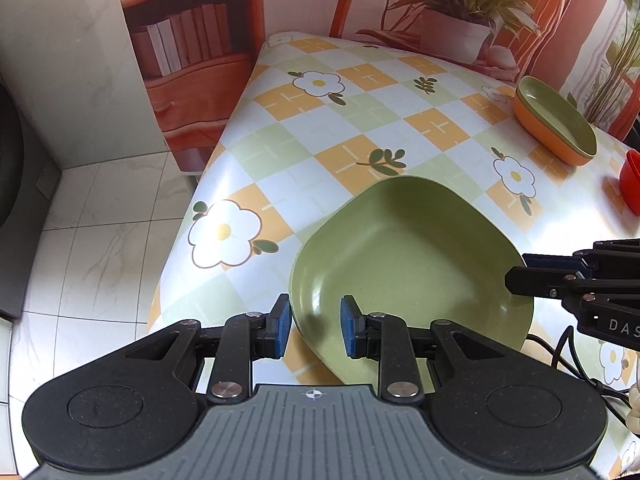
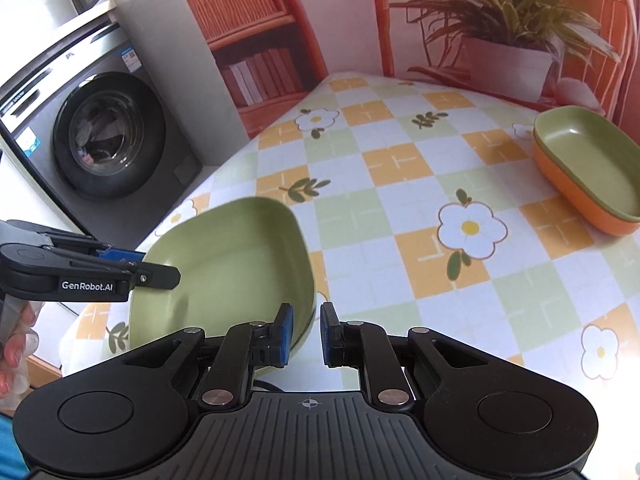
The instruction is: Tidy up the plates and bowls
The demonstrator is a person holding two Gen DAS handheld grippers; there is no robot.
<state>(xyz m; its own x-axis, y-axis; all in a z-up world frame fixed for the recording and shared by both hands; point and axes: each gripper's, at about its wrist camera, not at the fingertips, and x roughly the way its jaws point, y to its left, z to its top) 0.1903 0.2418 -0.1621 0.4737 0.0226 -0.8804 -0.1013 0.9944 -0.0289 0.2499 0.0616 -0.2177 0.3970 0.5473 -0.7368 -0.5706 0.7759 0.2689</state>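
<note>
A large green plate [image 1: 408, 256] [image 2: 228, 264] lies near the front left corner of the flower-patterned table [image 1: 320, 128]. My left gripper [image 1: 316, 326] is open and straddles the plate's near-left rim, one blue pad outside and one inside. It shows side-on in the right wrist view as the left gripper [image 2: 160, 270]. My right gripper [image 2: 308, 332] has its pads close on either side of the opposite rim and looks shut on it. It enters the left wrist view as the right gripper [image 1: 520, 276]. A green bowl nested in an orange bowl [image 1: 556, 120] [image 2: 588, 172] stands at the far right.
A red dish [image 1: 630, 184] peeks in at the right edge. A black cable [image 1: 560, 344] runs beside the plate. The table's left edge drops to a tiled floor [image 1: 100, 240]. A washing machine [image 2: 108, 136] stands beyond it. A person's hand [image 2: 12, 360] holds the left gripper.
</note>
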